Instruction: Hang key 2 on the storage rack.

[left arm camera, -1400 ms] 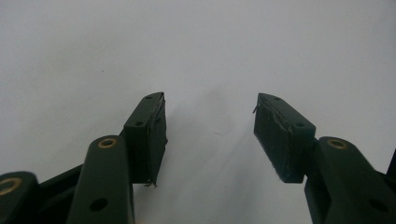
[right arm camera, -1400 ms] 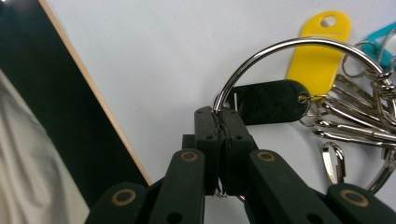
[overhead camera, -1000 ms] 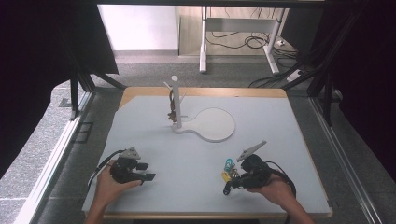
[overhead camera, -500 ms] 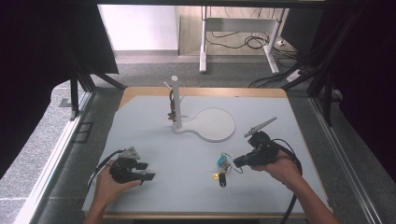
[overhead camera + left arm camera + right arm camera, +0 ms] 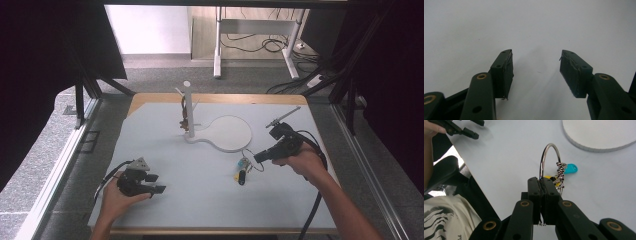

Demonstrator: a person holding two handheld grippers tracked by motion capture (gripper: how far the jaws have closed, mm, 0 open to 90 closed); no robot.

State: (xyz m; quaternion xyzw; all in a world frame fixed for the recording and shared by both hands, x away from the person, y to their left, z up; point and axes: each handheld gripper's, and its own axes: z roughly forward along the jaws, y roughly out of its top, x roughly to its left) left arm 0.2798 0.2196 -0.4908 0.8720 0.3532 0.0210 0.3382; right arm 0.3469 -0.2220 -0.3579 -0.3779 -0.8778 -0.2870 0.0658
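- Left gripper [image 5: 150,183]: rests at the near left of the table [image 5: 165,210]; jaws apart with nothing between them, bare tabletop beyond the pads [image 5: 570,72].
- Right gripper [image 5: 258,157]: held above the table at centre right, jaws together and clamped on the key ring [image 5: 550,161]. The ring stands up from the jaw tips, its open loop ahead of them.
- Keys [image 5: 242,170]: a blue tag [image 5: 570,168], a yellow-and-black piece and a short chain hang from the ring, just off the near edge of the stand's base.
- Stand [image 5: 188,107]: white post with side pegs on a round base [image 5: 227,132], beyond and to the left of the ring; one item already hangs from it.
- Judgement: the right gripper is much the nearer hand; the ring must travel up and leftward, loop leading, to reach a peg.
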